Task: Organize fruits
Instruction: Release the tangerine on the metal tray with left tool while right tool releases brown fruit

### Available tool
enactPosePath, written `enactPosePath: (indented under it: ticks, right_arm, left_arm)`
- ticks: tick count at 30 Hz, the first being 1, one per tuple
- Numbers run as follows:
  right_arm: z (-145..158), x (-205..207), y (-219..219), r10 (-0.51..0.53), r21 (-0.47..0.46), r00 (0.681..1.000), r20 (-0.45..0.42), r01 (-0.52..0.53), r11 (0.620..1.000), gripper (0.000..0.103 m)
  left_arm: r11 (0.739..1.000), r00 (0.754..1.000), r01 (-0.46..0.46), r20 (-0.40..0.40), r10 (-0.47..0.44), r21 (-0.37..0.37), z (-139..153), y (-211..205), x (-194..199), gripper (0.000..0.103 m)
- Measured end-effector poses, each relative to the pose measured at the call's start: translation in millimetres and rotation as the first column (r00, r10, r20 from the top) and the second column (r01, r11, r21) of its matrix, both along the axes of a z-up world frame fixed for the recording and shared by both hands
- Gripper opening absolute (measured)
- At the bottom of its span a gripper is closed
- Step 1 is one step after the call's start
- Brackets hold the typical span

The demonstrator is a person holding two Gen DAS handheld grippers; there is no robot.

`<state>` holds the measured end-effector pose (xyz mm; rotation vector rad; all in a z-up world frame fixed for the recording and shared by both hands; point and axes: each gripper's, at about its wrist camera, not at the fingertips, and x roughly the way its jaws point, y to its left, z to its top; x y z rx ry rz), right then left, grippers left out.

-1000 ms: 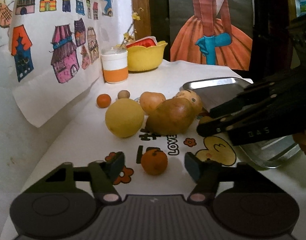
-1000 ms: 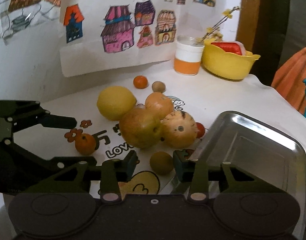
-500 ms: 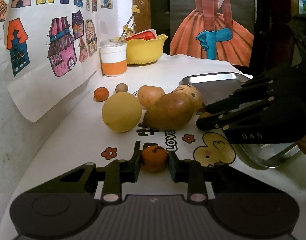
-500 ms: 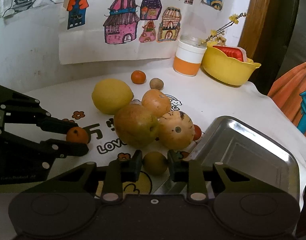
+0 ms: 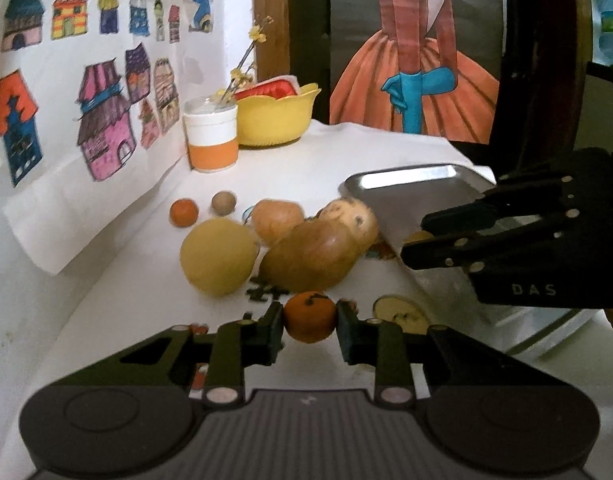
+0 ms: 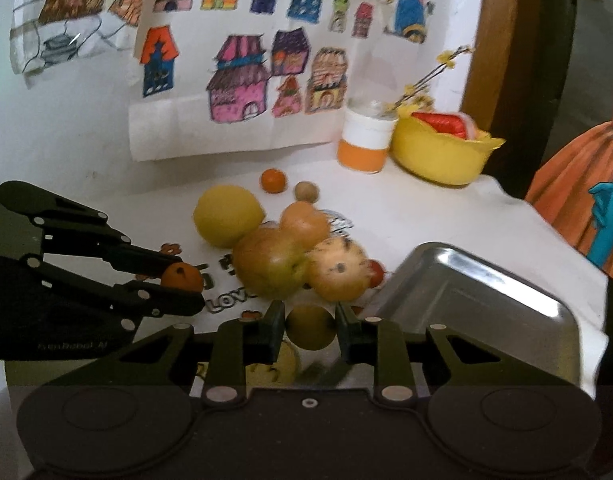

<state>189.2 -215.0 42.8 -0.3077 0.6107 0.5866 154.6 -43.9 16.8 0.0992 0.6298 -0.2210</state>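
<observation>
My left gripper (image 5: 309, 317) is shut on a small orange tangerine (image 5: 309, 315), held just above the white cloth. My right gripper (image 6: 309, 327) is shut on a small round yellow-brown fruit (image 6: 309, 327), close to the near corner of the steel tray (image 6: 486, 304). A pile of fruit lies between them: a big yellow lemon (image 5: 217, 256), a large brownish pear (image 5: 312, 258), an orange-tan fruit (image 5: 277, 220) and a spotted round fruit (image 5: 356, 218). From the left wrist view the right gripper (image 5: 416, 242) shows at the right, over the tray (image 5: 410, 186).
Behind the pile lie a second tangerine (image 5: 183, 212) and a small brown nut-like fruit (image 5: 223, 203). A white and orange jar (image 5: 211, 138) and a yellow bowl (image 5: 276, 120) stand at the back. Paper drawings (image 6: 242, 60) hang on the wall at the left.
Both grippers went from open to shut, the left on the tangerine and the right on the small yellow-brown fruit. Both fruits have since been lifted a little off the cloth.
</observation>
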Motion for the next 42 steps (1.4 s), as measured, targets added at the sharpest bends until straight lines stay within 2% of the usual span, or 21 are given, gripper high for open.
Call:
enactPosePath:
  ticks: [9, 18, 30, 42]
  right_arm:
    - [14, 18, -47, -0.117, 0.014, 0.992, 0.039, 0.117, 0.993, 0.029]
    - [19, 59, -86, -0.217, 0.093, 0.976, 0.027, 0.214, 0.972, 0.029]
    - [6, 106, -127, -0.316, 0.158, 0.947, -0.063, 0.322, 0.934, 0.029]
    - [-14, 122, -140, -0.328, 0.143, 0.938, -0.111, 0.342, 0.929, 0.029]
  left_arm:
    - [0.998, 0.999, 0.032, 0.035, -0.031, -0.048, 17, -29, 32, 0.031]
    - [0.995, 0.997, 0.040, 0.067, -0.033, -0.094, 24, -58, 81, 0.031]
    - [0.996, 0.996, 0.080, 0.042, -0.078, -0.051, 5, -100, 124, 0.031]
    - [0.995, 0.995, 0.101, -0.006, -0.101, -0.007, -13, -123, 141, 0.031]
